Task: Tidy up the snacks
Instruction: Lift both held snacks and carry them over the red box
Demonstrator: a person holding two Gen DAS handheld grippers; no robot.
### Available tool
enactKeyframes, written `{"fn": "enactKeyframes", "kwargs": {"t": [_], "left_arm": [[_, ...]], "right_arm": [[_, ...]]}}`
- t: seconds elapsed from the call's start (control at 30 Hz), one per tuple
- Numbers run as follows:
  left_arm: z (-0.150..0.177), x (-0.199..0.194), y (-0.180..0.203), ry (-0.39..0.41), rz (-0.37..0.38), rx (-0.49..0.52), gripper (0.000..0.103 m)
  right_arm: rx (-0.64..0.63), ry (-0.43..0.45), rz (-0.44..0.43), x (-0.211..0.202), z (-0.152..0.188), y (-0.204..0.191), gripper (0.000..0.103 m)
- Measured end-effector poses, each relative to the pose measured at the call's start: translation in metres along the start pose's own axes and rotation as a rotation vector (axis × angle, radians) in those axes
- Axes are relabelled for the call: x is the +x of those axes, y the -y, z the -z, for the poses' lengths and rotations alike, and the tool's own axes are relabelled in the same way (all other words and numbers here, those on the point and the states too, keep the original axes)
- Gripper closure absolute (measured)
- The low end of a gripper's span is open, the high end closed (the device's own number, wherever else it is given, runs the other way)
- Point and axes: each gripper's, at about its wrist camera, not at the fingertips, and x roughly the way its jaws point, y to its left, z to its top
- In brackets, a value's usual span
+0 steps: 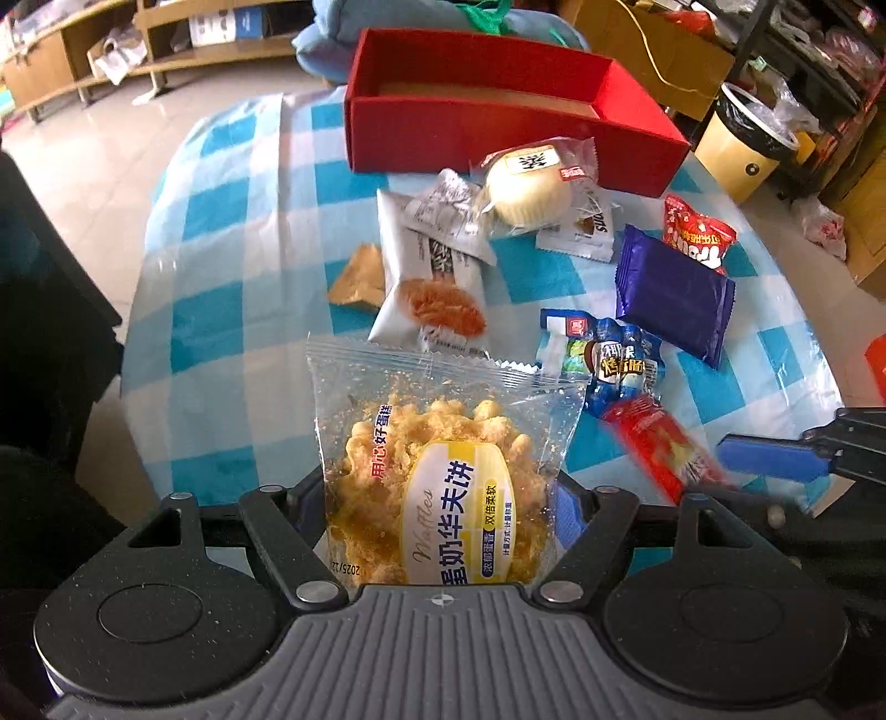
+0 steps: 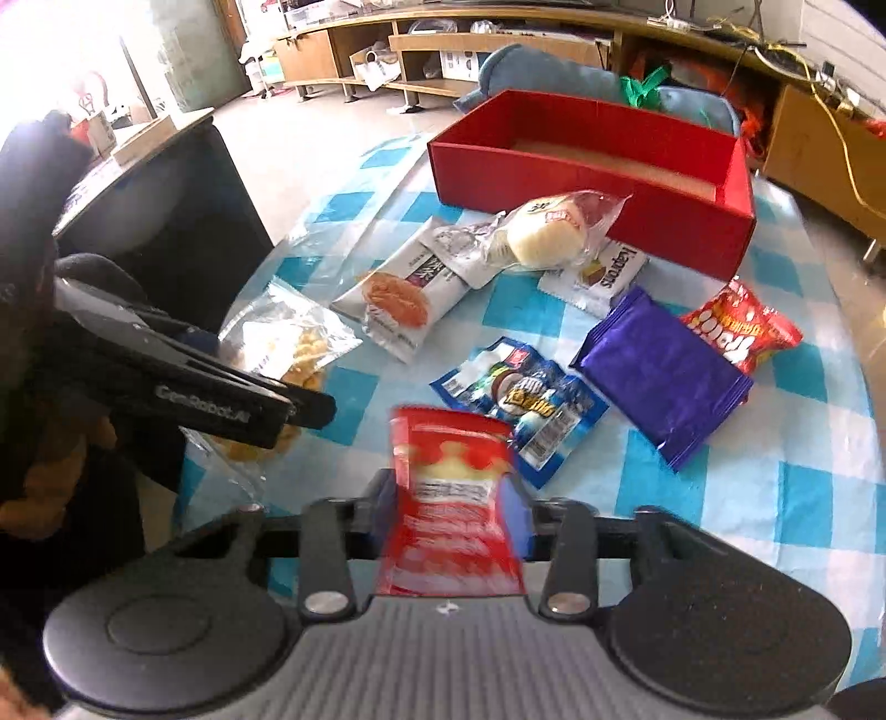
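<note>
My left gripper [image 1: 440,515] is shut on a clear waffle packet [image 1: 437,471], held above the near table edge; it also shows in the right wrist view [image 2: 288,338]. My right gripper [image 2: 454,498] is shut on a red snack packet [image 2: 451,498], blurred, also seen in the left wrist view [image 1: 662,448]. An open red box [image 1: 498,105] stands empty at the far side of the table, also in the right wrist view [image 2: 598,166]. Between lie a round bun [image 1: 526,188], silver packets [image 1: 426,277], a purple packet [image 1: 673,293], a blue packet [image 1: 603,360] and a red bag [image 1: 698,232].
The table has a blue and white checked cloth [image 1: 238,266]. A black chair [image 2: 183,221] stands at its left. A bin [image 1: 742,144] stands on the floor at the right. Shelves and boxes line the far wall [image 2: 443,50].
</note>
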Motion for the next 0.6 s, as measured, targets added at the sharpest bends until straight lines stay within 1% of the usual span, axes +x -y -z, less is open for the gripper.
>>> {"fn": "enactKeyframes", "kwargs": {"t": [0.07,0.13,0.17,0.2,0.23,0.27,0.3,0.33,0.37,0.43,0.47,0.5,0.57,0.6], "left_arm": [[0.001,0.003,0.002,-0.008,-0.009,0.001,0.023],[0.002,0.006,0.003,-0.02,-0.011,0.004,0.023],[0.003,0.009,0.004,-0.026,-0.016,0.005,0.023],[0.004,0.011,0.004,-0.033,-0.016,0.008,0.023],[0.004,0.013,0.004,-0.039,-0.011,0.011,0.023],[0.005,0.014,0.003,-0.042,-0.005,0.011,0.023],[0.004,0.016,0.002,-0.043,0.002,0.007,0.023],[0.004,0.017,0.002,-0.042,0.01,0.004,0.023],[0.003,0.02,0.002,-0.042,0.02,0.003,0.023],[0.004,0.026,0.004,-0.052,0.04,0.006,0.023],[0.005,0.028,0.005,-0.06,0.047,0.011,0.023],[0.006,0.031,0.005,-0.068,0.05,0.015,0.023],[0.008,0.035,0.006,-0.079,0.049,0.019,0.023],[0.009,0.037,0.006,-0.082,0.047,0.025,0.023]], "right_arm": [[-0.01,-0.015,0.012,0.009,0.0,0.004,0.088],[-0.024,-0.036,0.047,0.02,0.003,0.008,0.089],[-0.01,-0.059,0.066,0.026,0.004,0.013,0.089],[0.032,-0.074,0.067,0.028,0.007,0.021,0.089],[0.074,-0.087,0.056,0.027,0.01,0.028,0.086],[0.118,-0.101,0.055,0.025,0.014,0.034,0.071],[0.151,-0.106,0.065,0.024,0.019,0.037,0.06],[0.167,-0.11,0.075,0.025,0.023,0.037,0.038],[0.179,-0.122,0.084,0.03,0.025,0.036,0.032],[0.21,-0.145,0.047,0.041,0.026,0.031,0.032],[0.218,-0.144,0.053,0.047,0.025,0.028,0.031],[0.202,-0.148,0.085,0.054,0.023,0.024,0.03],[0.122,-0.141,0.158,0.063,0.021,0.014,0.028],[0.099,-0.147,0.17,0.064,0.022,0.01,0.028]]}}
